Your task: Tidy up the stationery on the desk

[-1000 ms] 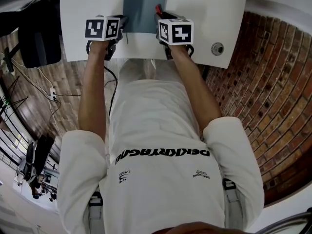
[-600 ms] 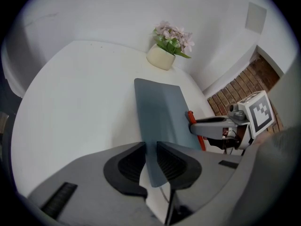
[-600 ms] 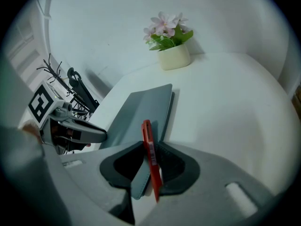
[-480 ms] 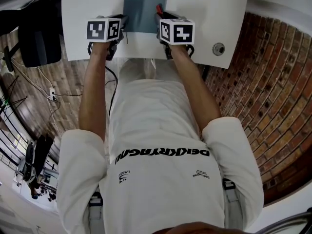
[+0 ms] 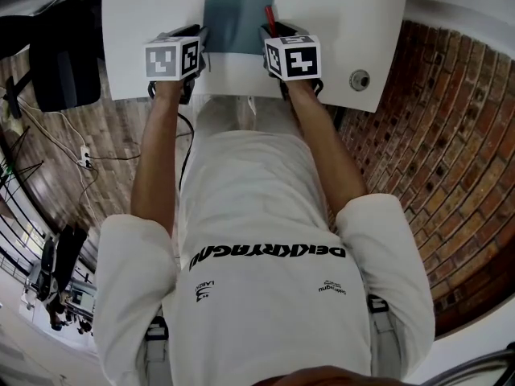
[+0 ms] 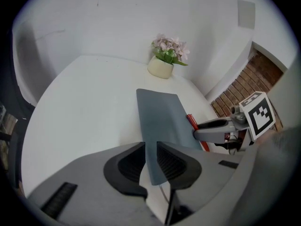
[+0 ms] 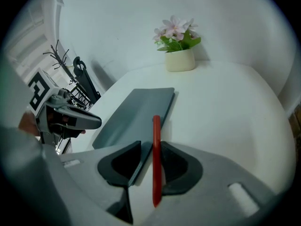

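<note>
A grey-blue mat (image 5: 237, 10) lies on the white desk (image 5: 346, 22), running away from me. In the right gripper view a red pen (image 7: 155, 145) stands between the jaws against the right pad. My right gripper (image 7: 150, 145) is shut on it at the mat's near right corner. The pen (image 5: 269, 18) points away along the mat's right edge. My left gripper (image 6: 151, 147) is shut with nothing in it, and the mat's near left corner (image 6: 160, 117) shows through the slit. Each gripper view shows the other gripper beside the mat.
A cream pot of pink flowers (image 6: 162, 65) stands at the far end of the desk beyond the mat. A round metal grommet (image 5: 359, 80) sits near the desk's front right corner. A black chair (image 5: 64, 63) stands left of the desk, and brick floor (image 5: 451, 135) lies to the right.
The right gripper has shifted slightly right and turned, and more of the red pen now sticks out ahead of it. The left gripper has barely moved.
</note>
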Available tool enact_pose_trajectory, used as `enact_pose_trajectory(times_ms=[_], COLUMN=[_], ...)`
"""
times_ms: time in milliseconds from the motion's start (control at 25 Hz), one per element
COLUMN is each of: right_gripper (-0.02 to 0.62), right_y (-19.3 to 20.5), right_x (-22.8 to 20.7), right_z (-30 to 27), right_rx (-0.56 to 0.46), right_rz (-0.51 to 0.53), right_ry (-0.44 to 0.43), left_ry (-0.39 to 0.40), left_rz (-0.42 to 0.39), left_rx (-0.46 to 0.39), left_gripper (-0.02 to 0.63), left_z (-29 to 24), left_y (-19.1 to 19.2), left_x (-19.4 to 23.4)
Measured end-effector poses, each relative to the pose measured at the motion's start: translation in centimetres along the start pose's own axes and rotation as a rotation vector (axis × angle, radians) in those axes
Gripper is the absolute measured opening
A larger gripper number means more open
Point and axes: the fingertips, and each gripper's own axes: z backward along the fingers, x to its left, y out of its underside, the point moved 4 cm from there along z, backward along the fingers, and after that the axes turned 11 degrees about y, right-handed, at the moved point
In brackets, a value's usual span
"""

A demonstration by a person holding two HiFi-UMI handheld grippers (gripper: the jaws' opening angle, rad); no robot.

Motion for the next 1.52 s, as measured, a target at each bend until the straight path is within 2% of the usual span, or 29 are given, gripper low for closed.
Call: enact_pose_trajectory(times_ms=[160,240,320,520,640,800,1040,1520], right_gripper=[0.121,0.095,0.069,0.052,0.049,0.048,0.048,0.049], right_y=[0.4,0.5,0.7,1.3,1.4,1.3,0.1,-1.9], right_x=[-0.8,-1.2,-1.8,-2.2,-2.7,-3.1,-3.8,-5.7], right_z=[0.2,0.4,0.5,0.5,0.6,1.1,2.5,3.6], right_rx=[0.0,-0.006,-0.005,0.017,0.01,0.001,-0.022,-0.036], right_rz=[-0.037,-0.042,-0.043,-0.04,-0.047,-0.066,-0.193,-0.47], right_ry=[-0.052,-0.067,-0.069,-0.062,-0.068,-0.07,-0.085,-0.091], left_ry=[-0.023,-0.02,-0.016,0.0,0.007,0.007,0.019,0.097], left_rz=[-0.032,-0.039,-0.044,-0.023,0.002,-0.004,-0.038,-0.068], left_rx=[-0.028,-0.04,-0.041,-0.053,-0.073,-0.089,-0.125,-0.245], left_gripper=[0.074,0.074,0.074,0.074,0.074,0.074,0.074,0.074], left_z=[1.0,1.3,1.5,2.1,2.2,2.7,3.4,4.7], left_y=[-0.3,-0.3,-0.2,0.6,0.9,1.0,0.2,-0.8], left_x=[-0.8,-1.4,-1.9,-2.2,-2.5,-3.3,-4.6,-8.1])
